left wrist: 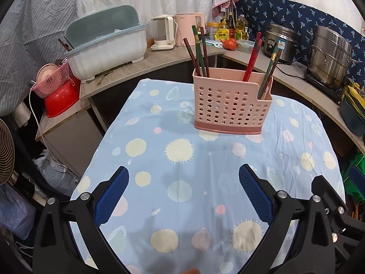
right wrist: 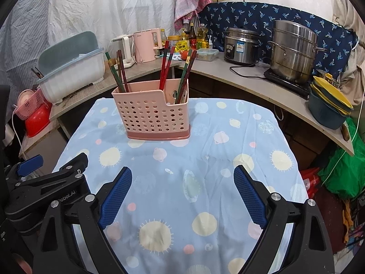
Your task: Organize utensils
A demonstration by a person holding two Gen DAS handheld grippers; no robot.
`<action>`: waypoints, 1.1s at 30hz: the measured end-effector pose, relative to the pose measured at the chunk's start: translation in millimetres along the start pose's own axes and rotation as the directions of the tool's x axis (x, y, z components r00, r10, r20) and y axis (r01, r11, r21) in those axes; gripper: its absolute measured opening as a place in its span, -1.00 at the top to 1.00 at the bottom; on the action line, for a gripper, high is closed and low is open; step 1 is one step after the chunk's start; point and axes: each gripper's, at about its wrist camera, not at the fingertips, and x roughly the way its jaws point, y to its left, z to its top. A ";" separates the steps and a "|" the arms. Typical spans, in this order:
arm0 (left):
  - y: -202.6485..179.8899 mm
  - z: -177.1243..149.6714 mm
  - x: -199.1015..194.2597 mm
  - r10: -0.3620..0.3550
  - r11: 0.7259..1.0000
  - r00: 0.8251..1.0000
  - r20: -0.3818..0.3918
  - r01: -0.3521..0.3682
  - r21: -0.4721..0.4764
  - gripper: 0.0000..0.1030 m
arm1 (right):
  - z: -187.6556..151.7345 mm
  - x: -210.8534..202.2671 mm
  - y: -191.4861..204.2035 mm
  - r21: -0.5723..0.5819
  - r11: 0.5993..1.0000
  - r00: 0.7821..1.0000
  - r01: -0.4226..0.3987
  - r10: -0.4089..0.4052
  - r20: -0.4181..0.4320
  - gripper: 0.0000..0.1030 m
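A pink perforated utensil holder (left wrist: 230,105) stands upright at the far part of the table with the blue patterned cloth (left wrist: 182,159); it also shows in the right wrist view (right wrist: 152,116). Several chopsticks stand in it: dark red and green ones at the left end (left wrist: 198,50), red ones in the middle (left wrist: 252,57), green and brown ones at the right end (left wrist: 269,73). My left gripper (left wrist: 183,175) is open and empty, low over the near cloth. My right gripper (right wrist: 182,175) is open and empty beside it, also short of the holder.
Counters wrap behind the table: a blue-white dish rack (left wrist: 107,45), kettles (left wrist: 163,33), oil bottles, a rice cooker (right wrist: 241,45), a steel steamer pot (right wrist: 293,52), stacked bowls (right wrist: 328,107). A red basin with a pink basket (left wrist: 57,89) and a fan (left wrist: 5,153) stand at the left.
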 end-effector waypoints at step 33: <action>16.0 -1.9 8.4 0.035 0.999 0.999 -0.030 -0.036 -0.038 -0.87 | -8.8 11.6 -16.3 0.028 0.999 0.999 0.017 -0.016 -0.037 -0.87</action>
